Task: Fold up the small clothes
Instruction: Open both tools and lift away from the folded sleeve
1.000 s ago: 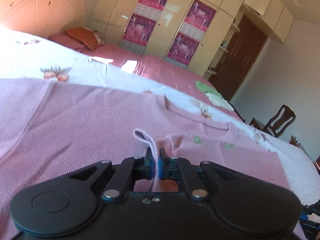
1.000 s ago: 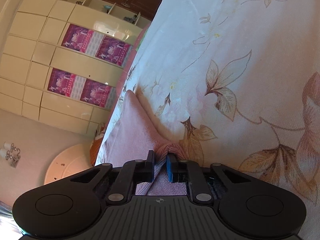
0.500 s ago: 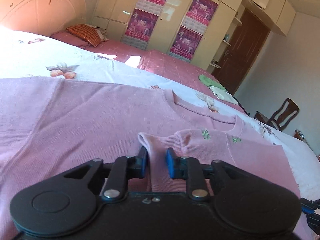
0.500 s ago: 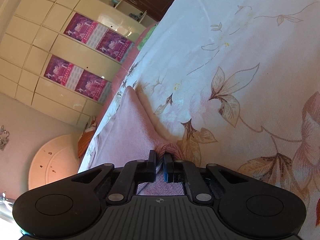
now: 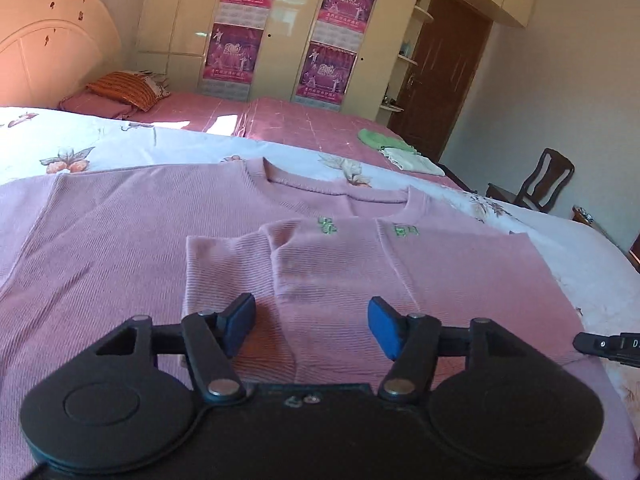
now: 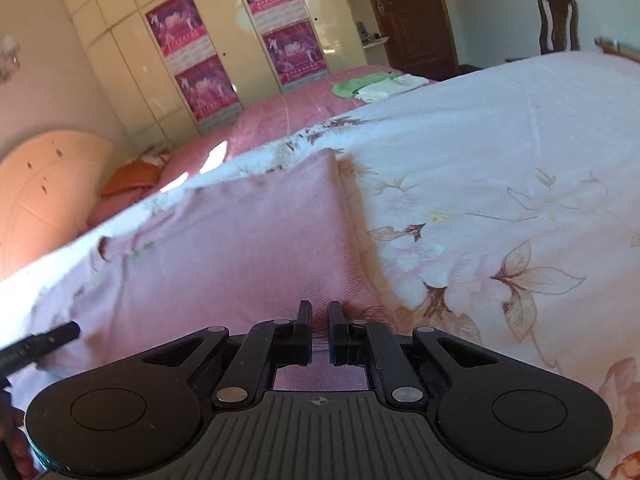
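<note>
A pink knit sweater [image 5: 120, 248] lies flat on the floral bedsheet [image 5: 100, 148], neckline away from me, with one sleeve [image 5: 328, 264] folded across its chest. My left gripper [image 5: 312, 326] hovers low over that folded sleeve. Its jaws are opening and stand wide apart, with cloth lying under them but not pinched. In the right wrist view, the sweater [image 6: 240, 240] runs up to my right gripper [image 6: 320, 332], whose fingers are shut with only a thin slit, pink cloth filling it at the sweater's right edge.
Beyond the floral bedsheet [image 6: 500, 140] lies a pink bedspread [image 5: 288, 120] with an orange pillow [image 5: 124, 88] and folded green and white clothes [image 5: 396, 150]. A wardrobe with posters [image 5: 280, 32], a brown door [image 5: 444, 80] and a wooden chair [image 5: 540, 180] stand behind.
The left gripper let go of the sleeve cuff and opened wide; the sleeve now lies flat on the chest. The right gripper rolled toward level and rose slightly, still closed on the cloth.
</note>
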`<act>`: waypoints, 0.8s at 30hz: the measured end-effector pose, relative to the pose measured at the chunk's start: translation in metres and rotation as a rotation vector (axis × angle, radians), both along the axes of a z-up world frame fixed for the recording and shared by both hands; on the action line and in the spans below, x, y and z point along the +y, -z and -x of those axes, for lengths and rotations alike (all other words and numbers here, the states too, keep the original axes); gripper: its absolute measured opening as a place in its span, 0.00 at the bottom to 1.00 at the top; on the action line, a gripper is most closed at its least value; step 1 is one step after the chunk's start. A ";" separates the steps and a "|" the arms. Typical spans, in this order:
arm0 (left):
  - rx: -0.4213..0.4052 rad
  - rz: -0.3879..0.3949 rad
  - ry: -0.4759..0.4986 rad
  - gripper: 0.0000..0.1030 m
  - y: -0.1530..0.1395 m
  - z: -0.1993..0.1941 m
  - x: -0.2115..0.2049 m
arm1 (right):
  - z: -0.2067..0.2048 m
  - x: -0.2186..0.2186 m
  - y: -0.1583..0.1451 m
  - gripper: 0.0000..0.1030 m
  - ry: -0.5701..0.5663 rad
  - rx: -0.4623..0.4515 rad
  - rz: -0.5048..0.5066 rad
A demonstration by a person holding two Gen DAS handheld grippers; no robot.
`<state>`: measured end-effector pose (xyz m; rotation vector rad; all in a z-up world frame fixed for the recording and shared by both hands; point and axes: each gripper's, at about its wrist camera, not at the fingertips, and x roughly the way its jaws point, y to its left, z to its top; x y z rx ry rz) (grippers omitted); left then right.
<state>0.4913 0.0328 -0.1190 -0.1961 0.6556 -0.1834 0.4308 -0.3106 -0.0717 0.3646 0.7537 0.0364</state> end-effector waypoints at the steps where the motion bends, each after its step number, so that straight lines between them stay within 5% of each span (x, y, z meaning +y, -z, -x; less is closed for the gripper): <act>1: 0.004 -0.019 -0.010 0.59 -0.001 0.002 0.004 | 0.001 -0.003 0.000 0.06 0.006 0.006 0.010; 8: 0.011 -0.081 -0.025 0.59 -0.004 0.001 0.014 | -0.014 0.007 0.008 0.06 -0.010 0.025 0.051; 11: -0.008 -0.078 -0.024 0.69 -0.010 0.003 0.012 | -0.018 0.017 -0.004 0.06 -0.023 -0.033 0.104; 16: -0.050 -0.020 -0.059 0.66 -0.027 -0.017 0.017 | -0.068 0.013 -0.007 0.06 -0.022 -0.060 0.105; 20: 0.023 -0.021 -0.035 0.66 -0.020 -0.055 0.009 | -0.118 0.018 -0.001 0.06 -0.080 -0.068 0.141; 24: 0.051 -0.078 -0.056 0.66 0.000 -0.069 0.011 | -0.165 0.008 0.025 0.06 -0.060 0.021 0.187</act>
